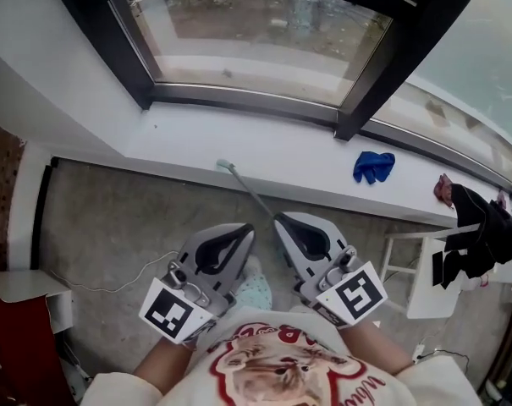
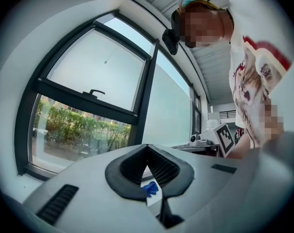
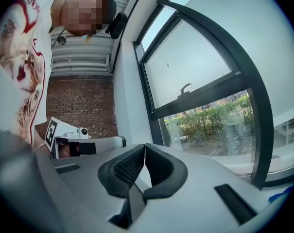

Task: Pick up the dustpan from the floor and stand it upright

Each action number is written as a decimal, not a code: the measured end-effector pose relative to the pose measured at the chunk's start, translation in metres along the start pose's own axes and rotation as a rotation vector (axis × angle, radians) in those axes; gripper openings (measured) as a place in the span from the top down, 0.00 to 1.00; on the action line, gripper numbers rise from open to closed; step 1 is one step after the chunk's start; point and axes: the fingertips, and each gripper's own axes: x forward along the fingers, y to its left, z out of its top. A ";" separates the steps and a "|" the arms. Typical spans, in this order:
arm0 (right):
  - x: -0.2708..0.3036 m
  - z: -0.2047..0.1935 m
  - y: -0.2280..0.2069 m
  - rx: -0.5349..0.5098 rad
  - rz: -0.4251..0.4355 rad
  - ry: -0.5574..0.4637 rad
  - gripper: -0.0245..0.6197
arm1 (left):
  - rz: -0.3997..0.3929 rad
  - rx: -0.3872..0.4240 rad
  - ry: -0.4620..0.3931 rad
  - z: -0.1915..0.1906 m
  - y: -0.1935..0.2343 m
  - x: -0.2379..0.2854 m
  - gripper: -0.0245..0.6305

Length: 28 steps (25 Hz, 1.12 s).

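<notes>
Grey jaws shut tight on both, nothing btwn: L gripper (image 1: 248, 227), R gripper (image 1: 278, 219), side by side. Thin dustpan handle (image 1: 245, 187) leans w/ tip at sill (image 1: 188, 145) edge; lower end hidden behind R gripper.

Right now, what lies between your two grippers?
Head view: a pale shoe between left gripper and right gripper; a thin grey rod slants toward their tips.

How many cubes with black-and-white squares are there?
2. One marker cube rides on the left gripper, the other on the right gripper, both just in front of the person. Some cube faces are hidden.
</notes>
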 end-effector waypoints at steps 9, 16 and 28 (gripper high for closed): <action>0.031 -0.025 -0.028 0.061 -0.002 0.066 0.92 | 0.051 -0.045 -0.016 -0.011 0.049 0.024 0.96; 0.047 -0.055 -0.043 0.061 0.074 0.142 0.92 | 0.133 -0.098 -0.014 -0.030 0.063 0.029 0.96; 0.107 -0.174 -0.080 -0.014 0.149 0.325 0.92 | 0.254 -0.158 -0.003 -0.085 0.098 0.022 0.96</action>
